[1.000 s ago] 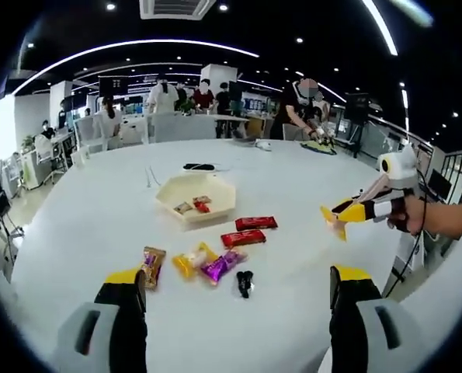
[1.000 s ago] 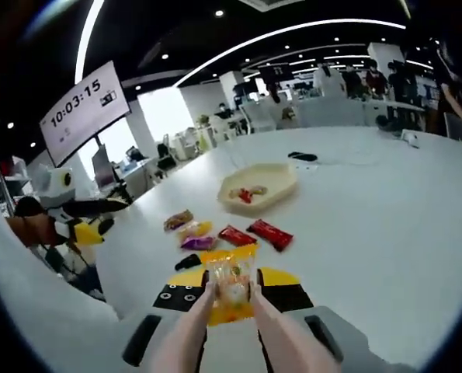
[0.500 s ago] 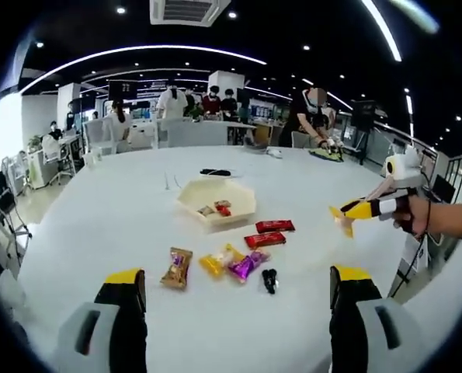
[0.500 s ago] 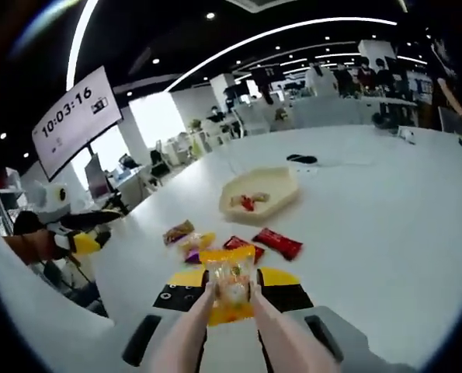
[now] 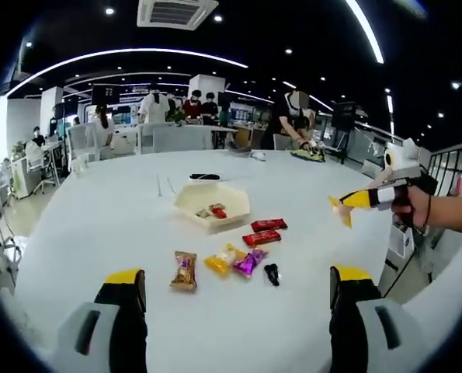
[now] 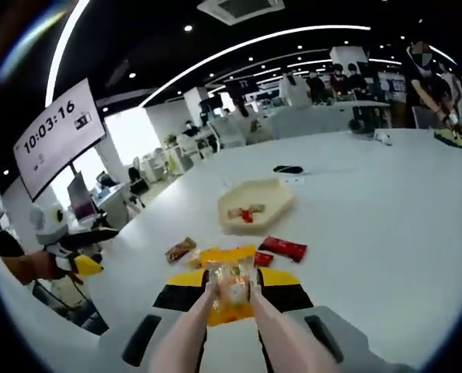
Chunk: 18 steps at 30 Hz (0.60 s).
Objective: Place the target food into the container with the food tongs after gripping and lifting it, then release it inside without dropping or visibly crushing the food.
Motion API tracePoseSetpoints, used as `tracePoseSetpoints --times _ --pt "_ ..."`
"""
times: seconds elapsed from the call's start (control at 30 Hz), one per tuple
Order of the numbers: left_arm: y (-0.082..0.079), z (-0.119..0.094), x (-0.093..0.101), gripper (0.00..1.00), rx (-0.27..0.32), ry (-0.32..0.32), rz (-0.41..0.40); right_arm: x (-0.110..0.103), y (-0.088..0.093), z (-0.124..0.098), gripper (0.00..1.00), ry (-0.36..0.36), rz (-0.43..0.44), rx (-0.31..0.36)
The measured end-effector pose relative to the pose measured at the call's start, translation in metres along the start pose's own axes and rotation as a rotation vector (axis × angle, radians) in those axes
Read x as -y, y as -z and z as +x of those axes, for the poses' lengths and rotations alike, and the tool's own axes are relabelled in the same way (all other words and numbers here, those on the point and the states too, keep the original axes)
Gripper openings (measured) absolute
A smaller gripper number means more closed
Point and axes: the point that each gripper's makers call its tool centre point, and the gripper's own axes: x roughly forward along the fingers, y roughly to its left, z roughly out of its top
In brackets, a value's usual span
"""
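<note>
Right tongs (image 6: 231,289): we see them closed on a yellow packet (image 6: 229,289).
Left tongs (image 5: 237,299): open.
Tray (image 5: 212,210): mid-worktop (image 5: 99,225), snacks (image 5: 229,260) beside it.

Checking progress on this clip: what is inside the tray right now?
The tray holds a red snack and a paler one beside it. Anything beneath them or behind the near wall cannot be seen. The yellow packet is not in it; the right gripper holds it in tongs.
</note>
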Motion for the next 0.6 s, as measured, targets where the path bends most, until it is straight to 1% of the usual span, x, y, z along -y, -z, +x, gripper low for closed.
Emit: tracePoseSetpoints --times 0.07,0.13,0.17,0.2,0.3,0.33,0.37,0.4,0.43,0.47,0.5,0.53,0.6 --pt "0.002 -0.004 -0.002 0.99 0.002 0.014 -0.003 -0.009 0.006 -0.003 0.24 0.017 0.002 0.007" --pt "0.008 -0.008 -0.005 0.99 -0.009 0.04 0.007 -0.014 0.01 -0.003 0.24 0.028 -0.001 0.019" --pt "0.009 -0.01 -0.006 0.99 -0.001 0.057 0.022 -0.016 0.015 -0.002 0.24 0.033 -0.003 0.022" --pt "0.01 -0.011 -0.008 0.99 0.006 0.06 0.034 -0.016 0.019 -0.002 0.24 0.047 0.008 0.026" --pt "0.016 -0.018 -0.01 0.98 -0.038 0.059 0.042 -0.025 0.022 -0.009 0.24 0.053 0.026 0.028" --pt "0.015 -0.023 -0.01 0.99 -0.031 0.06 0.041 -0.03 0.022 -0.011 0.24 0.051 0.022 0.028" --pt "0.014 -0.025 -0.01 0.99 -0.027 0.062 0.04 -0.032 0.023 -0.011 0.24 0.052 0.017 0.026" --pt "0.012 -0.026 -0.011 0.99 -0.009 0.067 0.036 -0.031 0.023 -0.011 0.24 0.057 0.022 0.028" --pt "0.014 -0.027 -0.016 0.99 0.0 0.064 0.034 -0.031 0.023 -0.012 0.24 0.063 0.027 0.03" --pt "0.017 -0.026 -0.02 0.99 -0.007 0.056 0.03 -0.031 0.023 -0.012 0.24 0.067 0.051 0.033" --pt "0.024 -0.026 -0.022 0.99 -0.046 0.048 0.011 -0.033 0.023 -0.014 0.24 0.067 0.057 0.032" --pt "0.02 -0.026 -0.02 0.99 -0.015 0.059 0.001 -0.035 0.023 -0.017 0.24 0.068 0.039 0.041" --pt "0.017 -0.025 -0.019 0.99 0.004 0.063 -0.004 -0.035 0.023 -0.017 0.24 0.07 0.036 0.04"
